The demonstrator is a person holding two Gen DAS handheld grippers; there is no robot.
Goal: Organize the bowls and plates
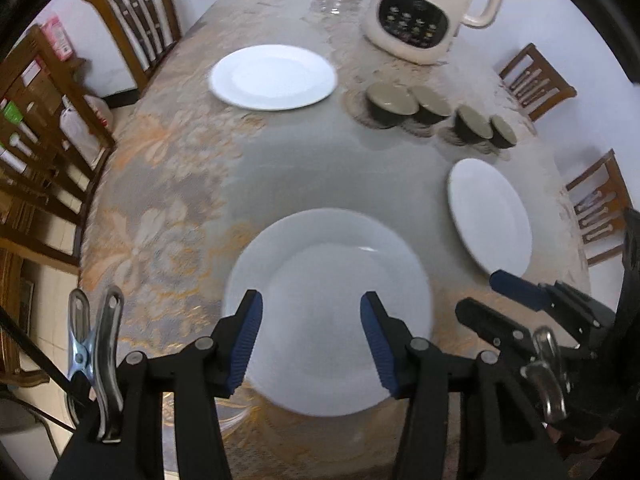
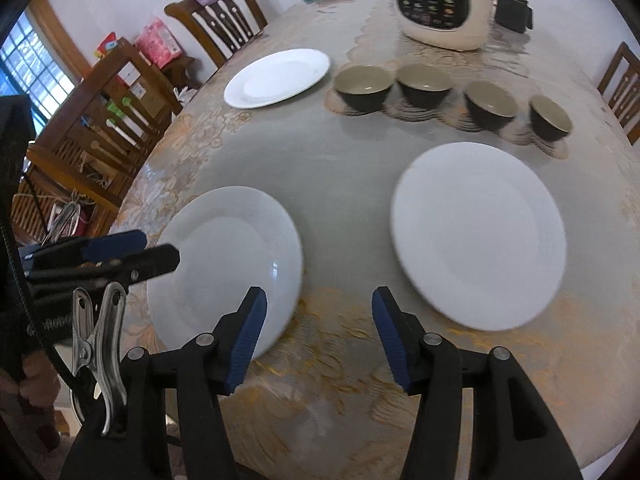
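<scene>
Fingers (image 1: 251, 344) apart, empty; kettle (image 2: 444, 4) behind four bowls (image 2: 362, 88).

Cream jug appliance (image 2: 442, 4) at far table (image 2: 320, 152) end; wooden chairs (image 1: 136, 24) around.

At lower centre the near plate (image 1: 328, 312) looks like glazed white ceramic, smooth and glossy. The bowls (image 2: 362, 88) at upper centre are dark and matt outside, pale and glazed inside. The table (image 1: 168, 216) wears a shiny floral cloth. The chairs (image 1: 136, 24) at upper left are varnished wood. The left gripper (image 1: 311, 344) has matt black plastic arms, ribbed blue pads (image 1: 248, 344) and a bright metal clip (image 1: 96, 356).
</scene>
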